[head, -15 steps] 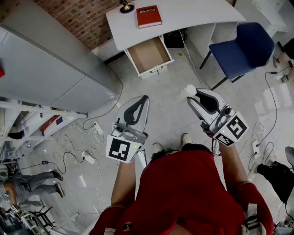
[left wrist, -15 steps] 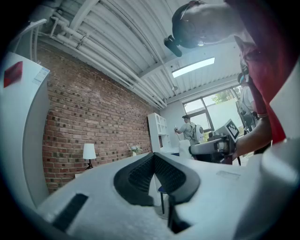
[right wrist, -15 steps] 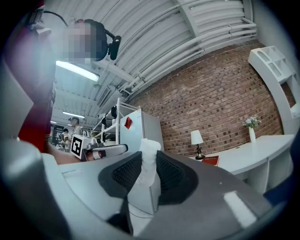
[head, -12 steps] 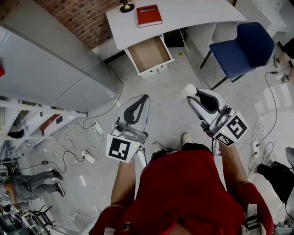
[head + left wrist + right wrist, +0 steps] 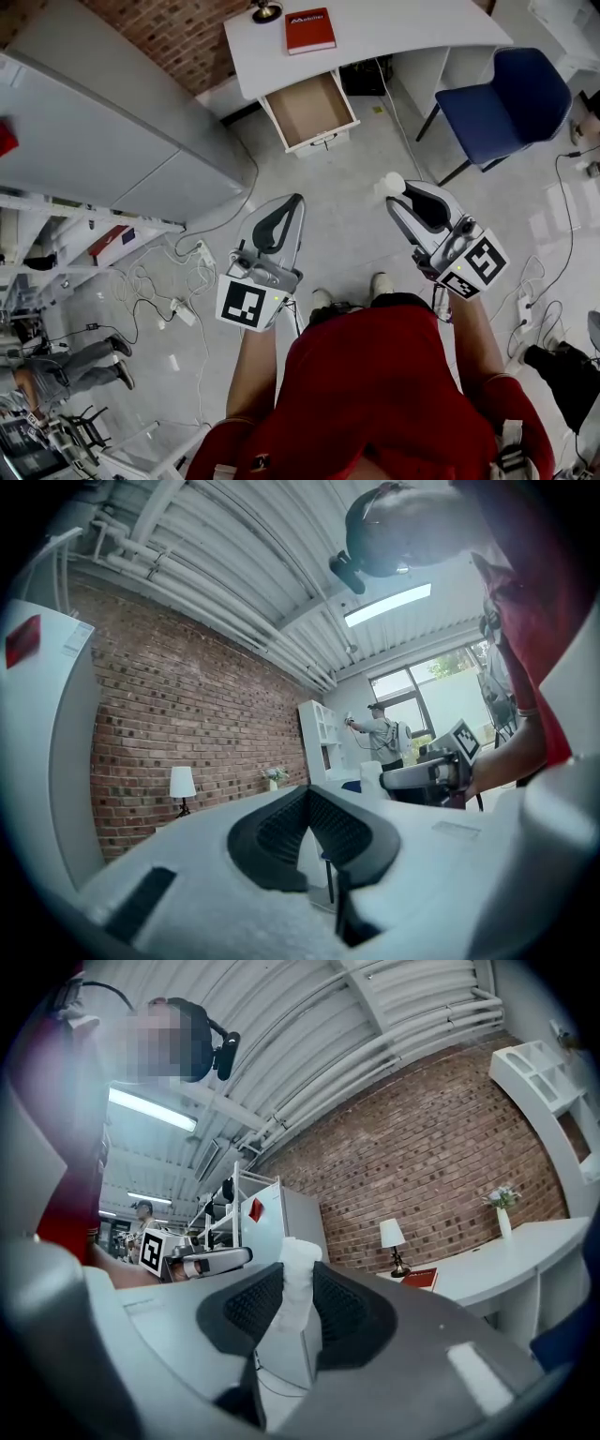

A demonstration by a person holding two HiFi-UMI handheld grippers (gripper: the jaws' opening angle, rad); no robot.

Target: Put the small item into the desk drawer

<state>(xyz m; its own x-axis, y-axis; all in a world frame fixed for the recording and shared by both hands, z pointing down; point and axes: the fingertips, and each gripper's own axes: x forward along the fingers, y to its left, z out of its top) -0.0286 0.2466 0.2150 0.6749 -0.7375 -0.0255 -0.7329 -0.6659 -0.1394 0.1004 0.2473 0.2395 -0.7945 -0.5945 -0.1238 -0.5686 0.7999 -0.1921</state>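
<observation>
At the floor well short of the desk, standing position.

- Right gripper [image 5: 400, 194]: jaws clamped on the small item [image 5: 392, 182], a white, soft-looking piece pinched upright between the pads, its top standing clear above them.
- Left gripper [image 5: 294, 201]: jaws together, nothing between them.
- Desk drawer [image 5: 309, 108]: pulled out, interior bare, well apart from the small item.
- White surface [image 5: 403, 28] above it: red book [image 5: 310, 30], lamp base [image 5: 266, 11].
- Blue chair [image 5: 502, 94]: beside the desk, right of the drawer.
- Cables [image 5: 159, 281]: loose on the floor to the left.

Hazards, as judged:
- The grip is near the tips, so jolts during the approach could let the item slip out.
- Letting go short of the opening would drop it on the floor or on the drawer front.
- Overreaching could set it on the surface instead.
- The chair narrows the right-hand approach.
- The cables are a trip risk if the path drifts left.
</observation>
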